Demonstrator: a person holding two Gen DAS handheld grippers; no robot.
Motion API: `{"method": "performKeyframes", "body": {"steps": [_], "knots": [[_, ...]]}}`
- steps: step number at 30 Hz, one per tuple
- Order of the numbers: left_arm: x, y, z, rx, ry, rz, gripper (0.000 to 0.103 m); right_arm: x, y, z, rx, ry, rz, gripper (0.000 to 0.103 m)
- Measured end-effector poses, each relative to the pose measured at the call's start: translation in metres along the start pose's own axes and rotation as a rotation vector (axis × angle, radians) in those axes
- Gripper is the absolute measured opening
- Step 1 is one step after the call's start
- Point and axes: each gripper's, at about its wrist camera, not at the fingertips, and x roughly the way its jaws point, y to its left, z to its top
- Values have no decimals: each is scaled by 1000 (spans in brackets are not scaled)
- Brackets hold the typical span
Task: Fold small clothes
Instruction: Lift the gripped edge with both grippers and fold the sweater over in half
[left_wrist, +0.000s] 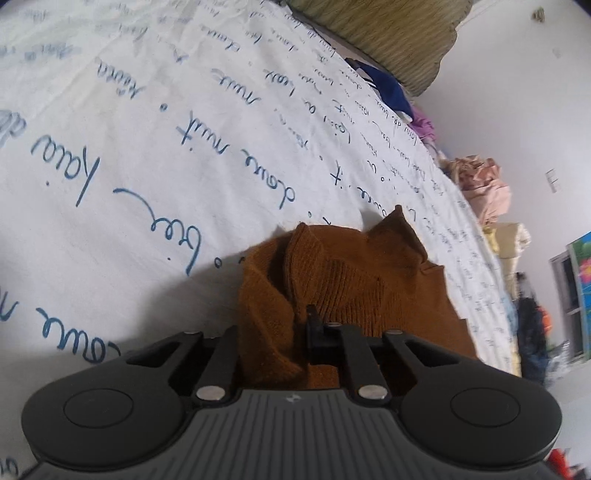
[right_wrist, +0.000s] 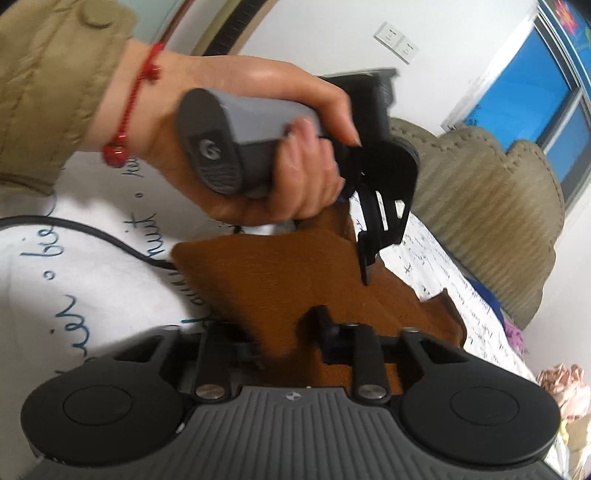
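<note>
Brown knit garment (left_wrist: 343, 280) lying on a white sheet (left_wrist: 155, 155) printed with blue handwriting, bunched into folds with ribbed edges standing up at the far side. Seen from the right wrist view as a flatter brown spread (right_wrist: 280, 280) across the same sheet (right_wrist: 92, 280).

Left tongs (left_wrist: 295, 332): closed onto the brown knit garment, fabric gathered between the fingers and rising in a ridge just ahead of them. Confirmed from the right wrist view, where the left tongs (right_wrist: 367, 271) point tip-down into the cloth, gripped by a hand (right_wrist: 280, 155) wearing a red bracelet (right_wrist: 127, 110) and an olive quilted sleeve (right_wrist: 48, 85). Black cable (right_wrist: 110, 240) trailing over the sheet to the garment's edge.

Right tongs (right_wrist: 291, 332): fingers set close together over the near edge of the garment, brown fabric lying between and over them; appear clamped on the cloth.

Along the far edge of the bed: a ribbed olive cushion (left_wrist: 388, 33), a blue item (left_wrist: 388, 88), a purple item (left_wrist: 423, 123), a pink crumpled heap (left_wrist: 484, 188). Same cushion (right_wrist: 480, 206) visible behind the left tongs, with a blue-paned window (right_wrist: 528, 96) and a wall socket (right_wrist: 397, 42) beyond.
</note>
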Motion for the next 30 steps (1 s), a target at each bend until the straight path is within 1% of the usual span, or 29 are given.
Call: {"method": "performKeyframes", "body": {"steps": [2, 5, 11, 16, 20, 25, 30], "knots": [[-6, -17, -4, 63, -24, 62, 9, -7, -1, -2, 2, -16, -2, 13], [-18, -44, -8, 142, -58, 143, 8, -19, -9, -4, 38, -45, 2, 11], [-39, -92, -12, 218, -117, 231, 8, -54, -31, -12, 81, -111, -53, 9], [-46, -130, -17, 246, -153, 266, 8, -80, -52, -25, 124, -146, -112, 9], [-49, -161, -22, 285, -174, 272, 8, -95, -70, -37, 159, -160, -156, 8], [-47, -190, -26, 302, -181, 267, 8, -110, -90, -54, 203, -160, -197, 8], [-37, -219, -33, 343, -193, 281, 8, -121, -111, -73, 263, -183, -251, 7]]}}
